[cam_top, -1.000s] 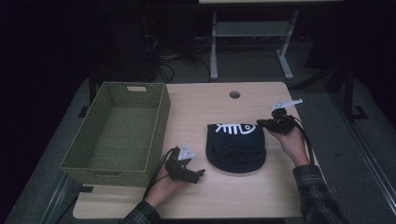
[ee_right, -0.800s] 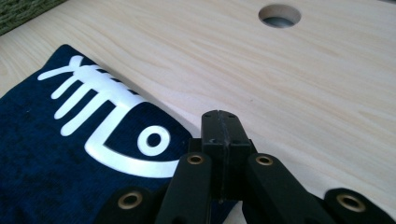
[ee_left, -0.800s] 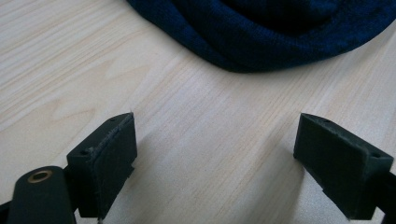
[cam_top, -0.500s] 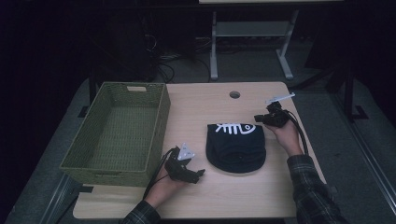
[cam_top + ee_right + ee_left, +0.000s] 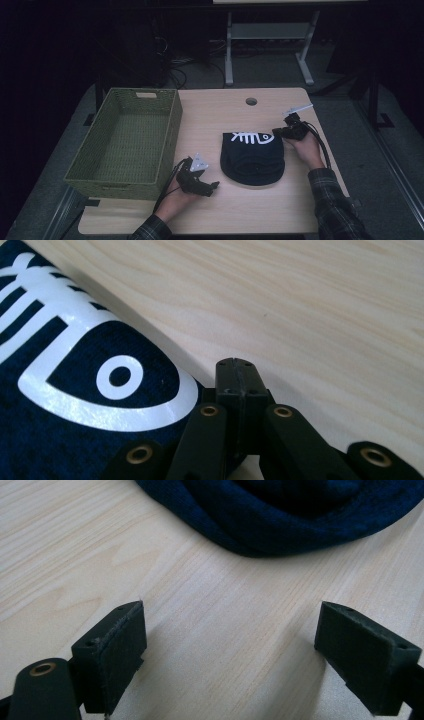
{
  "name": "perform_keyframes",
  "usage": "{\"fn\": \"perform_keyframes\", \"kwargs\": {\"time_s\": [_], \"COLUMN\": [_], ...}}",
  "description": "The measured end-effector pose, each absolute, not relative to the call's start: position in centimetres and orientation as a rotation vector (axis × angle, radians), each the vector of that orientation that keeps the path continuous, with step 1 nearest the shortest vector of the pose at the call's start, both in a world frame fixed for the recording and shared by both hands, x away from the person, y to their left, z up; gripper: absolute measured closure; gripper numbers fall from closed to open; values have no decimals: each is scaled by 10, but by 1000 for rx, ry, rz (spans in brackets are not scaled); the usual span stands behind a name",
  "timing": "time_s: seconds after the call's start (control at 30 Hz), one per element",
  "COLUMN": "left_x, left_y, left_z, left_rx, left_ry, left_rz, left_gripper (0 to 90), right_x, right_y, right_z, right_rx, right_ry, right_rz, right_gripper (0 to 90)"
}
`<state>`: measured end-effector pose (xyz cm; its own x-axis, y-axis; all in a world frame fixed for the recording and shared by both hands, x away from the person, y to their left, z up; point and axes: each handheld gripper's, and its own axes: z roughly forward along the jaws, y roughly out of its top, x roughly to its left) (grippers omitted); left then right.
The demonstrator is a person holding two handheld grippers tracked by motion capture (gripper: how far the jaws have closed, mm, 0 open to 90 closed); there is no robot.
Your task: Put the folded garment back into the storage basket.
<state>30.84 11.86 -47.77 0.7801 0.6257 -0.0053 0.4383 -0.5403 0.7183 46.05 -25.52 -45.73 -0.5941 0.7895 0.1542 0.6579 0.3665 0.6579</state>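
- The wicker basket [image 5: 125,145] stands at the table's [image 5: 220,107] left edge.
- Left gripper [image 5: 204,186], jaws spread wide, rests near the folded navy garment [image 5: 252,157]; closing from there, it would likely catch nothing.
- The garment, printed with a white fish skeleton, lies mid-table.
- Right gripper [image 5: 278,132], jaws pressed together, touches its far corner and may only nudge the cloth.

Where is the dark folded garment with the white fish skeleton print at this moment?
In the high view, the folded garment lies on the table, right of the green basket, between the left gripper and the right gripper.
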Motion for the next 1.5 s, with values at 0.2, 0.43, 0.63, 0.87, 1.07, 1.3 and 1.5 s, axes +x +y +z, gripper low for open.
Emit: {"fn": "perform_keyframes", "kwargs": {"time_s": [0.2, 0.43, 0.63, 0.87, 1.07, 1.3, 1.5], "left_x": [308, 308, 308, 308, 308, 308, 309], "left_y": [119, 119, 119, 119, 119, 119, 119], "left_z": [-478, -478, -478, -478, -478, -478, -478], "left_rx": [2229, 2229, 2231, 2230, 2230, 2231, 2224], "left_ry": [786, 786, 786, 786, 786, 785, 784], "left_rz": [326, 326, 326, 327, 326, 327, 328], "left_gripper": [123, 123, 123, 123, 123, 123, 123], "right_x": [454, 444, 435, 424, 415, 401, 391], "right_y": [-262, -269, -271, -274, -274, -273, -274], "right_z": [-458, -458, -457, -458, -455, -452, -456], "right_rx": [1291, 1280, 1257, 1241, 1214, 1180, 1180], "right_ry": [2465, 2466, 2477, 2488, 2484, 2494, 2503], "right_rz": [1030, 1036, 1029, 1028, 1029, 1017, 1043], "right_gripper": [900, 900, 900, 900, 900, 900, 900]}}
